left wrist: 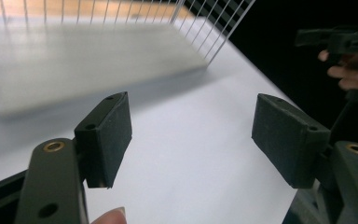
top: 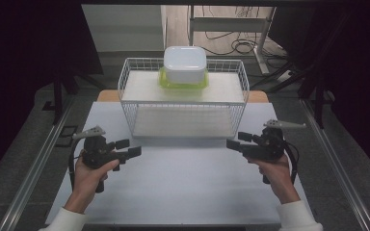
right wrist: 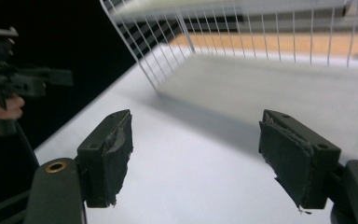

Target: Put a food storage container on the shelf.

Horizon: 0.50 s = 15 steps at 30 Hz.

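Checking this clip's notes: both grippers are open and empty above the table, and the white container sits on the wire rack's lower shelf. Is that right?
Not quite. The white container sits on the top shelf of the wire rack, as the high view shows. The rest holds: the left gripper and right gripper are open and empty above the table.

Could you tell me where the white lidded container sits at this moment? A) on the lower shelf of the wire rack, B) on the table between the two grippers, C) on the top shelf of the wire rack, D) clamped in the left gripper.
C: in the high view the white container stands on its green lid on the top shelf of the wire rack, while both grippers are held open over the table.
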Each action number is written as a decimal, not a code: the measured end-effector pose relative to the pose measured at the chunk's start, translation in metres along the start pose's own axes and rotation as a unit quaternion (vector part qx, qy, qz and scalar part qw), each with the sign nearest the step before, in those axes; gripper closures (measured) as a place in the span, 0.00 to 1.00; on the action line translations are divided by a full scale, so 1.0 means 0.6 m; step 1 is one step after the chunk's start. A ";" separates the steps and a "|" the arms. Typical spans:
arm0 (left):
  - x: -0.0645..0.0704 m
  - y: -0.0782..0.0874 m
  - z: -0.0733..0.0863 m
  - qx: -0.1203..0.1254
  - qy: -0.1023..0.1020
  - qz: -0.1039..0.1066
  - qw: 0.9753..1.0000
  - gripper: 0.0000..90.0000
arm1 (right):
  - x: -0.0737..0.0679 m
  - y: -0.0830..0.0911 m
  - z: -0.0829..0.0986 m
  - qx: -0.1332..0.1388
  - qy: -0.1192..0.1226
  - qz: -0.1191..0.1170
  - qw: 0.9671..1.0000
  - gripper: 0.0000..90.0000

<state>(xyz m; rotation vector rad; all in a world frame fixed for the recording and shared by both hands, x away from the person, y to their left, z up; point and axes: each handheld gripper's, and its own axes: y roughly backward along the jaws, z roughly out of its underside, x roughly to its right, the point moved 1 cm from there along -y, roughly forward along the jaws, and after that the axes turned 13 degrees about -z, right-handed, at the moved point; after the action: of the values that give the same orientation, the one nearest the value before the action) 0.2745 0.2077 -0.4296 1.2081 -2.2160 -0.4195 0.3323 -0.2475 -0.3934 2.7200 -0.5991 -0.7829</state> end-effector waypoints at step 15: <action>-0.037 -0.027 0.094 -0.063 -0.012 -0.065 0.996 0.30 | 0.037 -0.034 0.140 -0.116 -0.001 0.039 0.992 0.25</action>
<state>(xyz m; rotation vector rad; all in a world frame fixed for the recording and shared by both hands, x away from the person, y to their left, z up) 0.2596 0.2177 -0.4901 1.2881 -2.1037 -0.6192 0.3093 -0.2494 -0.4797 2.4693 -0.5731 -0.7844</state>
